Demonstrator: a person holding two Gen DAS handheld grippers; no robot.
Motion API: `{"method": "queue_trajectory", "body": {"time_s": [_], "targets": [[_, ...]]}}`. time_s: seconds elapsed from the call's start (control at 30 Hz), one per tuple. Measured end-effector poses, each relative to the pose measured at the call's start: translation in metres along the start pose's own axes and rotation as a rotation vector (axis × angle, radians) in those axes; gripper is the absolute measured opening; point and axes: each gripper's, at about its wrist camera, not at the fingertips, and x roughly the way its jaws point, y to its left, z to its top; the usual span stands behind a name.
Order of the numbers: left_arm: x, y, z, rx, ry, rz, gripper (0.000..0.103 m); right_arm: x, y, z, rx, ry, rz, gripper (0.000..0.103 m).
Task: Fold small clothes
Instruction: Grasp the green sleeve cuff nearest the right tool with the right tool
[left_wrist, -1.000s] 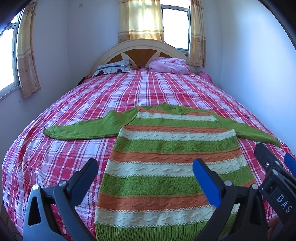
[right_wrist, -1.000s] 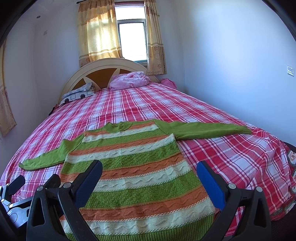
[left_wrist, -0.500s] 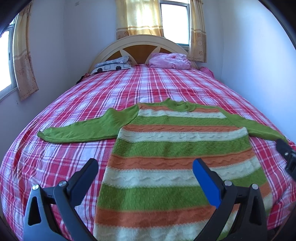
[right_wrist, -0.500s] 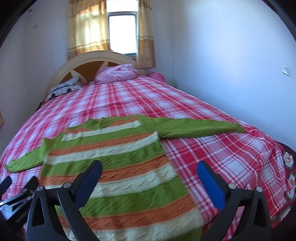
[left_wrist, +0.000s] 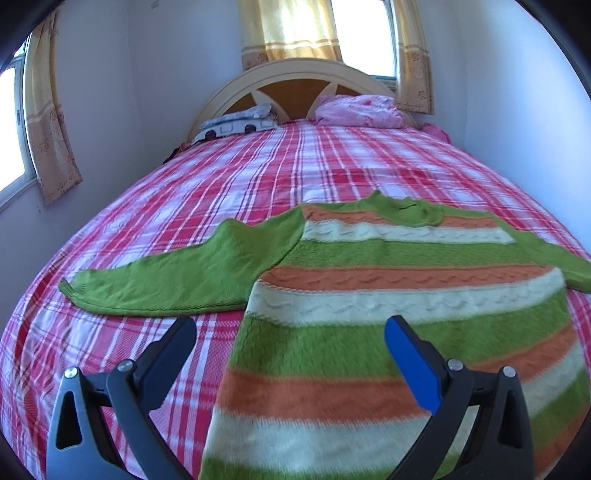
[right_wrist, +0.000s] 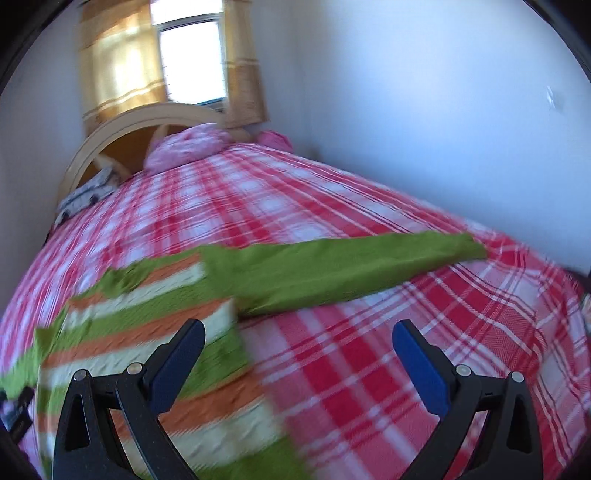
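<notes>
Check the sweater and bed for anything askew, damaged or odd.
Nothing stands out. The sweater lies flat on the bed, both sleeves spread out to the sides. The right sleeve looks smeared only from camera blur. Both grippers are open and empty.
</notes>
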Motion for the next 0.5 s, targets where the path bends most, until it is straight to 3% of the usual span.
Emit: {"method": "queue_trajectory", "body": {"time_s": [0.07,0.2,0.23,0.37,0.43,0.5], "targets": [[0.016,0.004,0.002,-0.021,0.027,-0.007,0.103,0.021,-0.036,0.016,0.075,0.016,-0.05,0.095],[0.042,0.008,0.002,-0.077,0.089,-0.022,0.103,0.063,-0.118,0.043,0.253,0.075,-0.083,0.057],[0.049,0.01,0.001,-0.092,0.104,-0.022,0.103,0.075,-0.144,0.047,0.329,0.104,-0.094,0.052],[0.068,0.016,-0.008,-0.129,0.138,0.0,0.103,0.109,-0.225,0.046,0.599,0.165,-0.107,0.052],[0.075,0.022,-0.01,-0.165,0.168,-0.032,0.103,0.119,-0.246,0.045,0.651,0.167,-0.121,0.052],[0.075,0.028,-0.012,-0.202,0.165,-0.061,0.103,0.129,-0.248,0.053,0.625,0.162,-0.123,0.052]]}}
